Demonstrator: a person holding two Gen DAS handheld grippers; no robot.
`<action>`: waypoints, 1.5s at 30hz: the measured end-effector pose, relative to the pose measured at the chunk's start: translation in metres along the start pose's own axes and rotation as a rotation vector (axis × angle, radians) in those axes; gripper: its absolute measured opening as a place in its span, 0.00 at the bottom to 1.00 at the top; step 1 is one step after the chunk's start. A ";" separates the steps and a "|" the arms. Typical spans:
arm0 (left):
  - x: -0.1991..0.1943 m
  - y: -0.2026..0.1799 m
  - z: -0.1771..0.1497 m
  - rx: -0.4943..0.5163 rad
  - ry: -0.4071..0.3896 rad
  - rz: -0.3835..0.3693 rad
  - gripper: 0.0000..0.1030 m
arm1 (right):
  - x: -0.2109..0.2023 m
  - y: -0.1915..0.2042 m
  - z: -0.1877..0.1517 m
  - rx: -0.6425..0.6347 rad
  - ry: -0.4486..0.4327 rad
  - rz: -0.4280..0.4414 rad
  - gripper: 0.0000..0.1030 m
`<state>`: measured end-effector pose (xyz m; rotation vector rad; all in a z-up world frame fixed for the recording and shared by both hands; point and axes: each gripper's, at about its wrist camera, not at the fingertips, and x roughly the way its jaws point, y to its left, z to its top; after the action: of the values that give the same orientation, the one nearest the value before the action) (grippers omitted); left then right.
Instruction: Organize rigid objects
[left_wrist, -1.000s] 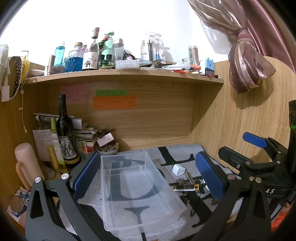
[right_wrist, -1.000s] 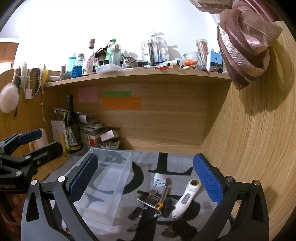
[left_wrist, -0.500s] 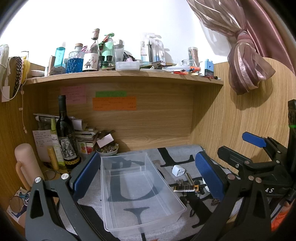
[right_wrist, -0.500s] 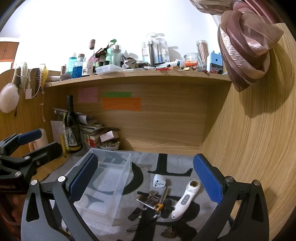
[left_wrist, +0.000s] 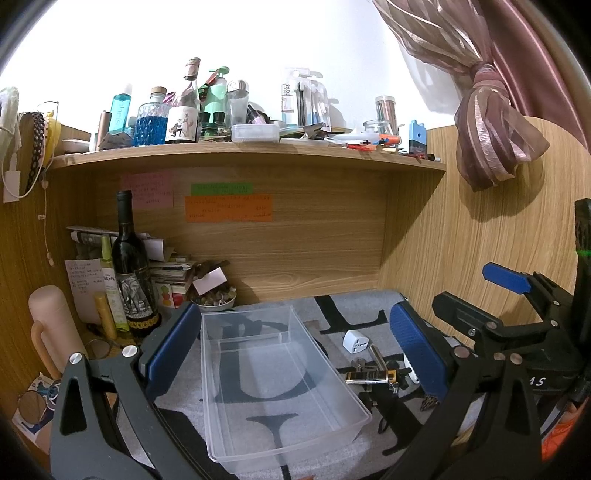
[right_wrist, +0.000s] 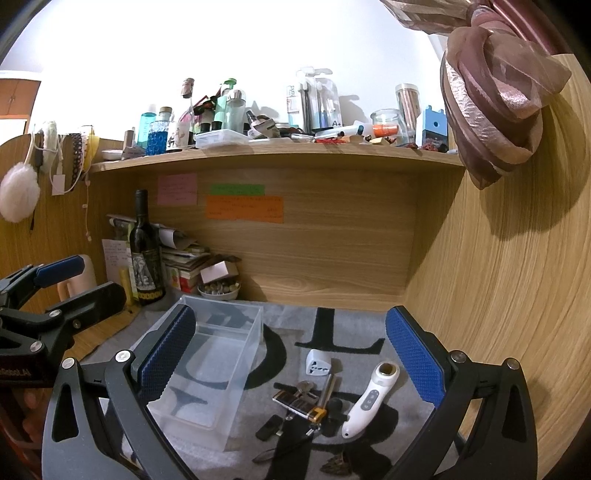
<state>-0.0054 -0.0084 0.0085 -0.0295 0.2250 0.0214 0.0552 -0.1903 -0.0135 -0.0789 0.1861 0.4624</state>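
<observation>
A clear plastic bin lies empty on the grey mat; it also shows in the right wrist view. To its right lie a white plug adapter, a white handheld device, a flat black-and-gold item with keys and small dark pieces. My left gripper is open and empty, hovering over the bin. My right gripper is open and empty, above the pile of small objects. The adapter also shows in the left wrist view.
A wine bottle, papers and a small bowl crowd the back left corner. A shelf above holds several bottles and jars. Wooden walls close the back and right. A curtain hangs at upper right.
</observation>
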 end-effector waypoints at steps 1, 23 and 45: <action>0.000 0.000 0.000 -0.001 0.000 0.000 1.00 | 0.000 0.000 0.000 0.001 0.001 0.001 1.00; 0.027 0.028 -0.006 -0.051 0.089 0.010 1.00 | 0.021 -0.006 -0.002 0.023 0.047 0.010 1.00; 0.139 0.112 -0.065 -0.165 0.551 0.039 0.32 | 0.114 -0.062 -0.035 0.113 0.381 -0.080 0.50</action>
<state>0.1127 0.1043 -0.0891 -0.1963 0.7745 0.0710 0.1782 -0.2003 -0.0683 -0.0633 0.5808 0.3526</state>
